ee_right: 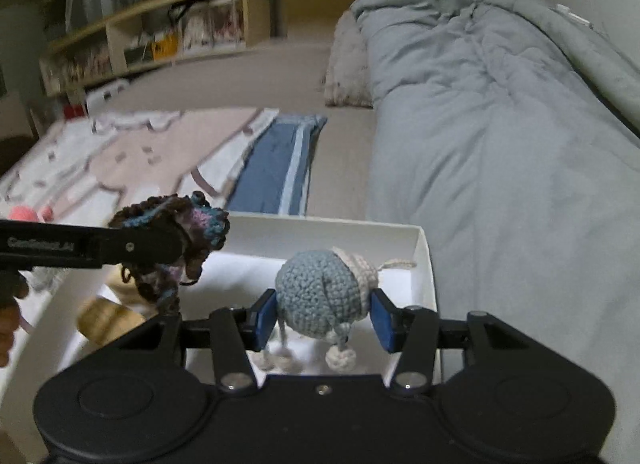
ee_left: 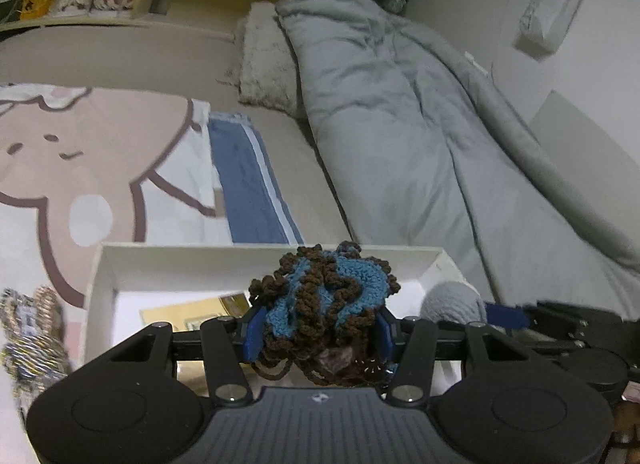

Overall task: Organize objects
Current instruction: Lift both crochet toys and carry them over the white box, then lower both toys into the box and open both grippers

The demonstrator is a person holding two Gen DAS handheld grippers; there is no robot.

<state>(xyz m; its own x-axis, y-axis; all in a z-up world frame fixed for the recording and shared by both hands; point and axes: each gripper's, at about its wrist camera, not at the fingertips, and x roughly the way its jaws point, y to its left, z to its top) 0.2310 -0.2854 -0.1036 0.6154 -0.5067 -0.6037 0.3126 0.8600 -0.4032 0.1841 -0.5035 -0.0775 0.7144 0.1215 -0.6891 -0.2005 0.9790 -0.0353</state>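
Note:
My left gripper [ee_left: 318,334] is shut on a brown-and-blue crochet toy [ee_left: 326,296] and holds it over the white box [ee_left: 98,284]. The same toy [ee_right: 176,240] and left gripper [ee_right: 160,242] show at the left of the right wrist view. My right gripper [ee_right: 324,318] has its jaws around a grey-blue crochet doll [ee_right: 320,294] with dangling legs, over the box [ee_right: 426,264]. The left pad touches the doll; a small gap shows at the right pad. The doll also shows in the left wrist view [ee_left: 452,302].
The box sits on a bed with a bear-print blanket [ee_left: 80,152], a blue towel [ee_right: 280,168] and a grey duvet [ee_right: 500,124]. Yellowish items [ee_right: 108,318] lie in the box. A pink toy [ee_right: 28,214] and a wooden shelf [ee_right: 180,36] are at the left.

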